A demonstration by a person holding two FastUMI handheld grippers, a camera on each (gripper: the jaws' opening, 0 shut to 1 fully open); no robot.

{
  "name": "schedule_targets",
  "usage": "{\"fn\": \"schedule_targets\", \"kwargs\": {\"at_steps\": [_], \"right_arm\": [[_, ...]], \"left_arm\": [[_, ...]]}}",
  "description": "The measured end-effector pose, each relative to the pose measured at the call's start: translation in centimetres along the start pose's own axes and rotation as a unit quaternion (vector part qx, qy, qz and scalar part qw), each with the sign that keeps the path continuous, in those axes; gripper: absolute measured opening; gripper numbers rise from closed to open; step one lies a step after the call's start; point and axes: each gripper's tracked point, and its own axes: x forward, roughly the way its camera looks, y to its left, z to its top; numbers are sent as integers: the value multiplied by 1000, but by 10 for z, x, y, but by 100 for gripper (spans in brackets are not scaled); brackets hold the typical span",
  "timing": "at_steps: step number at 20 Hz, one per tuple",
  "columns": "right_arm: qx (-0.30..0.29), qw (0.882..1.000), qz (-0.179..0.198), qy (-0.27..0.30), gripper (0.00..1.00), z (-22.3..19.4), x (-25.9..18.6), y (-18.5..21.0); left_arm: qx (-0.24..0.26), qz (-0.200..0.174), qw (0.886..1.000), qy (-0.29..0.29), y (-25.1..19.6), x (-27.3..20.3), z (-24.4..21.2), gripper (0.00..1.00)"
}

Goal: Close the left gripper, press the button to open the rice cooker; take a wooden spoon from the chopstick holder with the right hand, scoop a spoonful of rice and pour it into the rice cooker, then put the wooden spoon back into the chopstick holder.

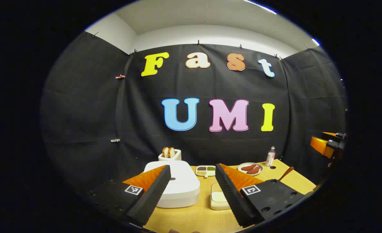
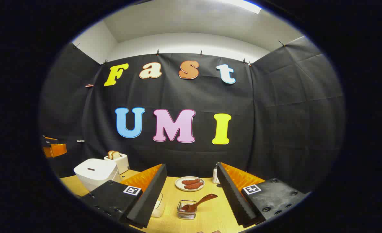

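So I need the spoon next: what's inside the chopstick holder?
The wooden spoon lies tilted in the clear chopstick holder, bowl down inside, handle leaning out over the rim. Whatever lies beneath the bowl is covered.

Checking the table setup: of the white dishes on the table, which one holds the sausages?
The round white plate at the back, near the small bottle. The divided tray holds grains in separate compartments, and the rectangular container holds white rice.

black cloth walls (image 2: 275,106) clipped up along the top, plain white wall (image 1: 210,34) and ceiling (image 2: 184,19) above, bright ceiling light (image 2: 242,5), light wood table (image 2: 210,212) down below
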Motion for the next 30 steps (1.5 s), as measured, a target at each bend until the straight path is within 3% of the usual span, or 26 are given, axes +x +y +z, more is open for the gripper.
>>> {"fn": "schedule_targets", "kwargs": {"at_steps": [4, 10, 18, 30], "right_arm": [[-12, 999, -35, -10, 98, 5, -18, 5], [-7, 997, -71, -1, 98, -4, -37, 27], [-4, 998, -62, 11, 98, -11, -45, 61], [1, 997, -68, 31, 98, -23, -49, 67]], "left_arm": [[-24, -17, 1000, 8, 13, 3, -11, 95], [-12, -49, 999, 16, 42, 6, -28, 95], [-17, -42, 999, 30, 72, 7, -39, 96], [-15, -31, 998, 45, 89, 40, -40, 96]]}}
